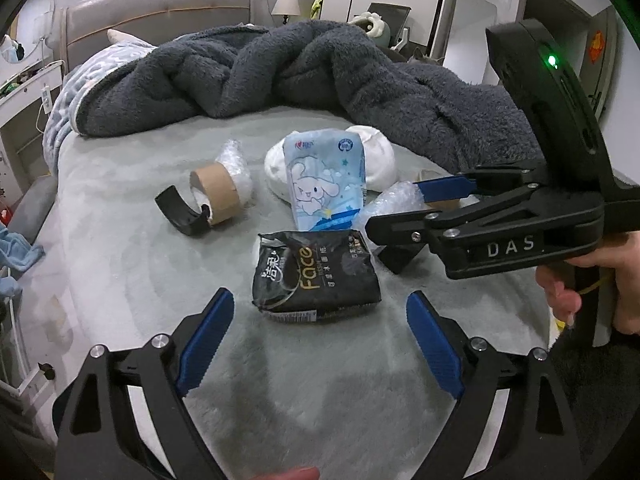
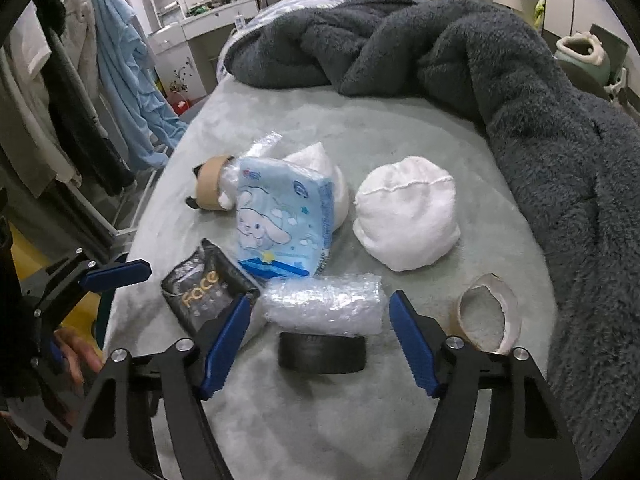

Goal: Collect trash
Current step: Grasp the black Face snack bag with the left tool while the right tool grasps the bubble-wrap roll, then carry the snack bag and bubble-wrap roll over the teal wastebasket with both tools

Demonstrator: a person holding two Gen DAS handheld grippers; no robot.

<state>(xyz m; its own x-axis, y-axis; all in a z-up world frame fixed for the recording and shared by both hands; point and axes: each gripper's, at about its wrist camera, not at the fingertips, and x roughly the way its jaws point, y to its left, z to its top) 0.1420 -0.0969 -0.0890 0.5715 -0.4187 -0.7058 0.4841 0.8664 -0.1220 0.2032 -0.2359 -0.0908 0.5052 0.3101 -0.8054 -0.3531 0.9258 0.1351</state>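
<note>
My left gripper [image 1: 320, 344] hung with its fingers spread wide and nothing between them, just short of the black tissue pack [image 1: 316, 276], which lay flat on the bed [image 1: 120, 280]. I judged that pack light, soft and slick-skinned, best pinched across its short sides. Farther left, the cardboard tape core [image 1: 216, 192] lay touching a curved black plastic piece [image 1: 180, 212]; the core looked stiff enough to grip across its wall. At center, the blue cartoon tissue pack [image 2: 280, 224] leaned on a white cloth bundle [image 2: 408, 220], both appearing soft and compressible.

My right gripper [image 2: 318, 340] was likewise spread and empty, bracketing the bubble-wrap roll [image 2: 324, 306], which rested against a black tape roll [image 2: 322, 354]. I judged the wrap featherlight and springy, so a mid-length grip should suit. To the right lay a torn paper ring [image 2: 490, 312], probably fragile.

No trash receptacle was visible. The bubble wrap hid the tape roll's far edge.
</note>
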